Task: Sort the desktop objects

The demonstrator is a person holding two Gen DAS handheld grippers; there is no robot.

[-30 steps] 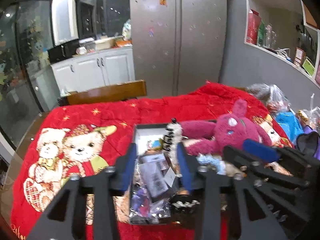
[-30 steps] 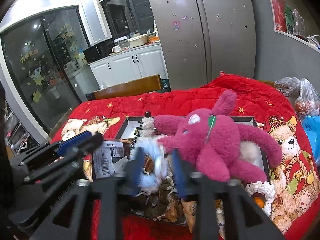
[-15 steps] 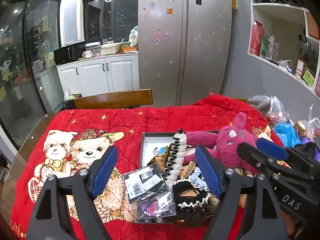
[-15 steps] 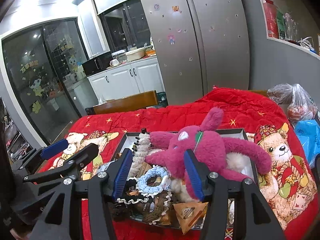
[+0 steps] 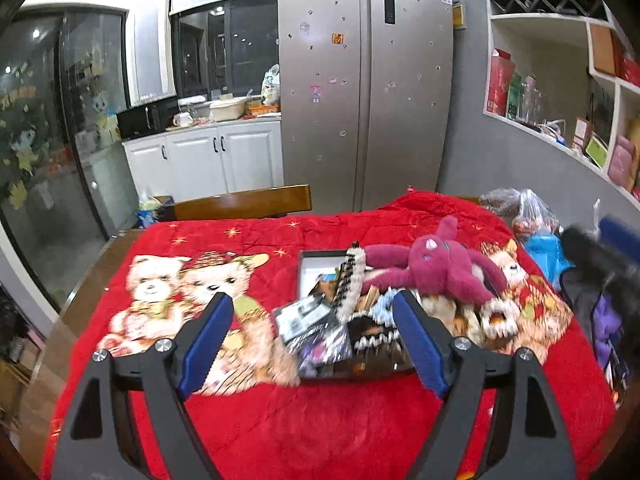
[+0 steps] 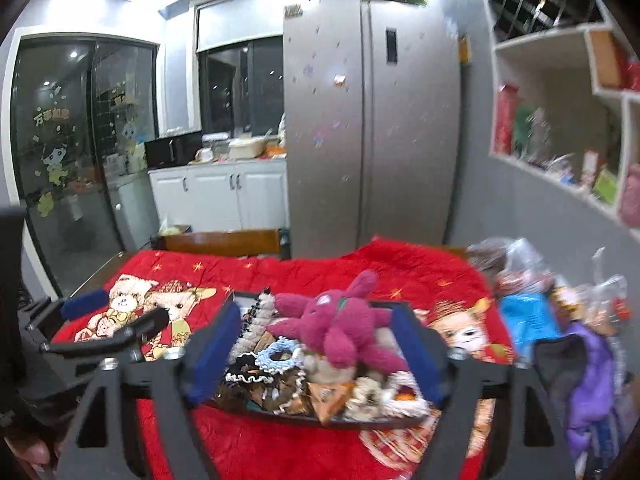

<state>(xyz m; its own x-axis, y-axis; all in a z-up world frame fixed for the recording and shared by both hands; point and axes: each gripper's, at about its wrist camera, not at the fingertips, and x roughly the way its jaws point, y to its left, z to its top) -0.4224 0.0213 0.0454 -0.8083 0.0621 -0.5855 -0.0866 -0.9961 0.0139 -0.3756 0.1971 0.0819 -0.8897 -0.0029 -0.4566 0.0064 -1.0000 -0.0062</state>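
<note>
A red bear-print cloth (image 5: 340, 420) covers the surface. On its right half sits my dark tray (image 6: 352, 423), heaped with clutter, a magenta plush (image 6: 344, 330) on top. My left tongs (image 5: 312, 344) and right tongs (image 6: 316, 354) both gape wide, holding nothing.

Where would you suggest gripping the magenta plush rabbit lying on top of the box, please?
I'd take the magenta plush rabbit by its round body, coming straight down from above with the right claw. It sprawls on top of the pile in the black box, so the torso is the highest, thickest, unobstructed part; the thin limbs would likely slip.
</note>
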